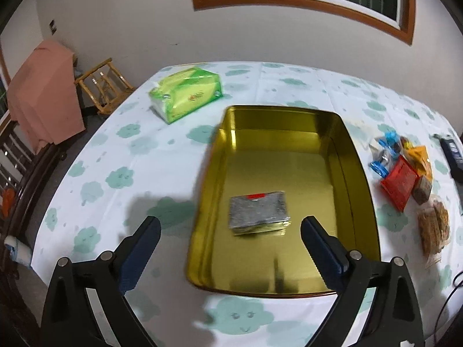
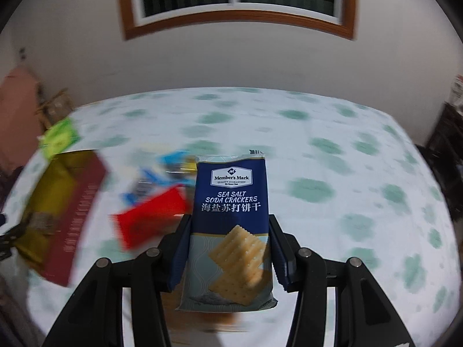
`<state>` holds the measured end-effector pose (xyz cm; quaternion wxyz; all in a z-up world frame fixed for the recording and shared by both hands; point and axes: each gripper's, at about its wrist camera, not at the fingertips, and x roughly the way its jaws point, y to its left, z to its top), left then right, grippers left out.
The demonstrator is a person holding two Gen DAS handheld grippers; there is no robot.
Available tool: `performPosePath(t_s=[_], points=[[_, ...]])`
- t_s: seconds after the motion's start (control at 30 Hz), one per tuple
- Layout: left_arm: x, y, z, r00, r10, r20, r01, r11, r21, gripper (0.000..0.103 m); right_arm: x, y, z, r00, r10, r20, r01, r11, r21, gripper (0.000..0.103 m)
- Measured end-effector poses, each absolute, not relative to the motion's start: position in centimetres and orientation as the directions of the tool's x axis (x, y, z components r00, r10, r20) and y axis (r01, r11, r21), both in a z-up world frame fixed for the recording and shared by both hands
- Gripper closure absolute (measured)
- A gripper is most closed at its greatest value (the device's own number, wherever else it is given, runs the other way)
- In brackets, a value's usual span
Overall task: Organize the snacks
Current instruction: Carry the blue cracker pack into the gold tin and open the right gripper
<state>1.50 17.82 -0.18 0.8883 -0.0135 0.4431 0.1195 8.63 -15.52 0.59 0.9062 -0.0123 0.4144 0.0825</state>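
**Crackers in the right gripper, tin lying to its left**

Right now you are pinching the sea salt soda cracker packet (image 2: 231, 217) in the right gripper (image 2: 230, 248), the two pads pressing on its long side edges about halfway down. The packet is standing with its long axis running away from the camera, along the fingers, label facing up at the lens and top seal pointing toward the far wall. It is riding clear above the cloud-print tablecloth (image 2: 332, 150).

You are holding the left gripper (image 1: 231, 231) spread wide with nothing between its fingers; it is hovering over the near end of the gold tin (image 1: 358, 167), just above the grey wrapped snack (image 1: 259, 209) lying on the tin's floor.

From the right wrist view, the tin (image 2: 49, 190) is sitting to the left of the packet, blurred, with the red packet (image 2: 150, 217) and the other loose snacks lying between. So the coming move is probably a carry leftward over that pile. The tin's long axis is running away from you, roughly matching the packet's, so little turning looks needed. Although the left gripper is nearer the tin, the right one is carrying the load.
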Motion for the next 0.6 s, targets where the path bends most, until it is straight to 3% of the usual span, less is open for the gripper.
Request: performPosePath(t_s=[0.27, 0.6], points=[[0.0, 22.1, 0.0, 0.547, 0.249, -0.799, -0.302, 0.949, 0.089, 0.005, 7.6, -4.0, 1.2, 0.588, 0.309, -0.748, -0.366, 0.926, 0.094, 0.053], [-1.9, 26.0, -1.6, 0.485, 0.264, -0.834, -0.392, 0.918, 0.063, 0.005, 7.2, 4.4, 0.2, 0.508, 0.369, -0.778, -0.491, 0.866, 0.090, 0.053]])
